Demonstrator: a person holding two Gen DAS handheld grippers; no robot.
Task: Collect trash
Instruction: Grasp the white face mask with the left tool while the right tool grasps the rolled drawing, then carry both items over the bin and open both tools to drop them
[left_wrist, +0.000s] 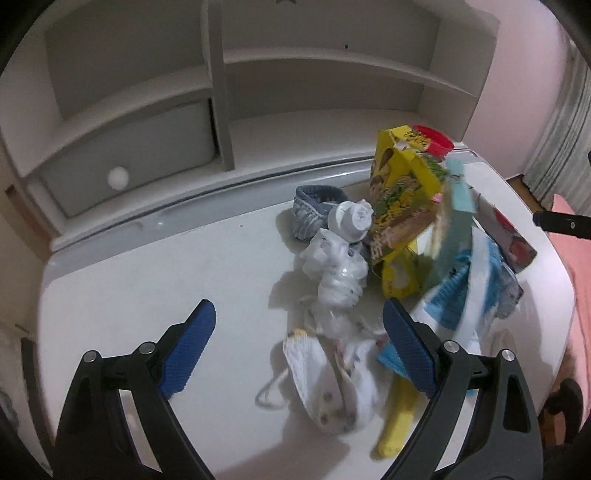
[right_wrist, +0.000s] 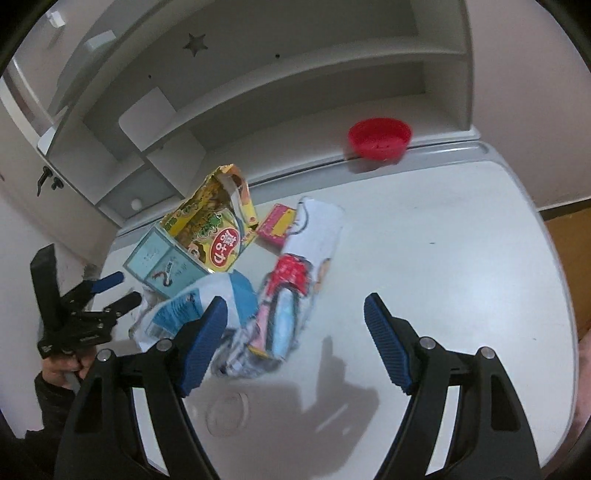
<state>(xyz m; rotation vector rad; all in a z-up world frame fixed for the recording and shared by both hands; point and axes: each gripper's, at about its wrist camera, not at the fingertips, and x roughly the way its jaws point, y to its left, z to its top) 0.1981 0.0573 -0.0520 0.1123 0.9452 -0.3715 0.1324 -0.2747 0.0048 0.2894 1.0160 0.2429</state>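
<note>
White desk top (right_wrist: 424, 258) is strewn with trash: a yellow snack box (right_wrist: 210, 229), crumpled tissue (left_wrist: 332, 273), wrappers. Both the left gripper (left_wrist: 299, 354) and right gripper (right_wrist: 291, 343) are held apart, empty; a first grasp is judged pending, calling for closure on one piece.

Trash heap on table (left_wrist: 147, 280), before the shelf unit (left_wrist: 221, 110): carton (left_wrist: 402, 199) upright at rear; cap (left_wrist: 351, 221) and sock (left_wrist: 314, 210) to its left; crumpled bag (left_wrist: 336, 273) in front; bowl (right_wrist: 380, 138) behind, at the table's back edge.
</note>
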